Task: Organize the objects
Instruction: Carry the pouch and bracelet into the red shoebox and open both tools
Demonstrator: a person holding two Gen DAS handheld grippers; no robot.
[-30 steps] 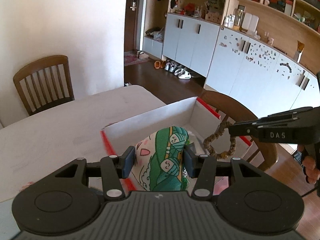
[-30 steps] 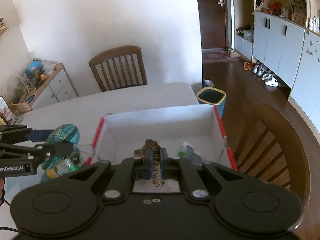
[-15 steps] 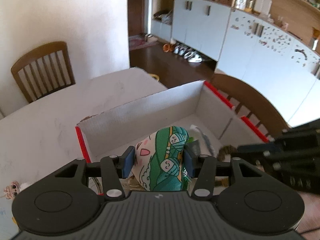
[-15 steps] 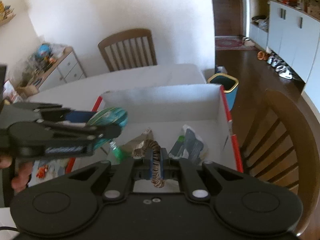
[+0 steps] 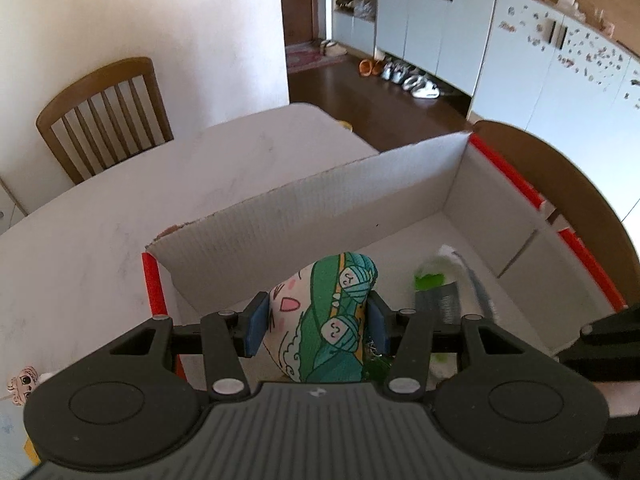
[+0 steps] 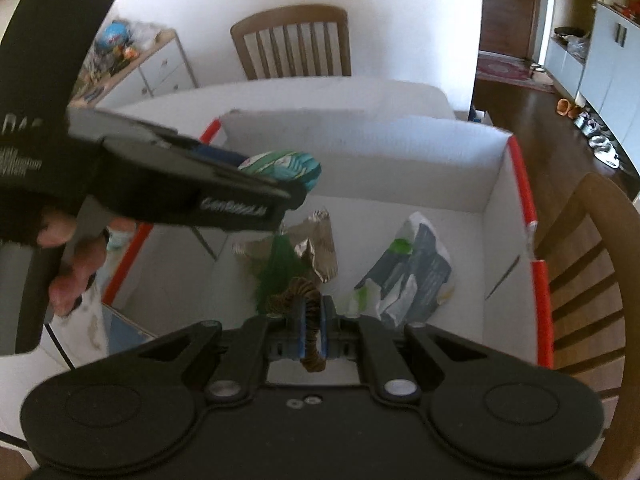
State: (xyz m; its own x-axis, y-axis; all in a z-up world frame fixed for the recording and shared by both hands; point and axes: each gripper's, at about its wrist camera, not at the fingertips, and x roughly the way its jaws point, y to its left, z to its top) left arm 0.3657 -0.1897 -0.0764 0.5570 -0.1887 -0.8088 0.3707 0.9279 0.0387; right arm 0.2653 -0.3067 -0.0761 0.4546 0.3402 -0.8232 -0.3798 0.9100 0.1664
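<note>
Gripped both loads above the cardboard box: left gripper part-open, clamped on printed pouch near left wall; right gripper shut on brown twisted ring, perhaps a hair tie, at near edge.

Lots is half-hidden here. The left gripper covers the lower part of the green cartoon pouch it's clamping, so its base can't be seen. The right gripper swallows the middle of the striped brown ring. In the right wrist view the other gripper body is smeared with blur, its lettering unreadable. The little doll figure is cut by the frame edge.
</note>
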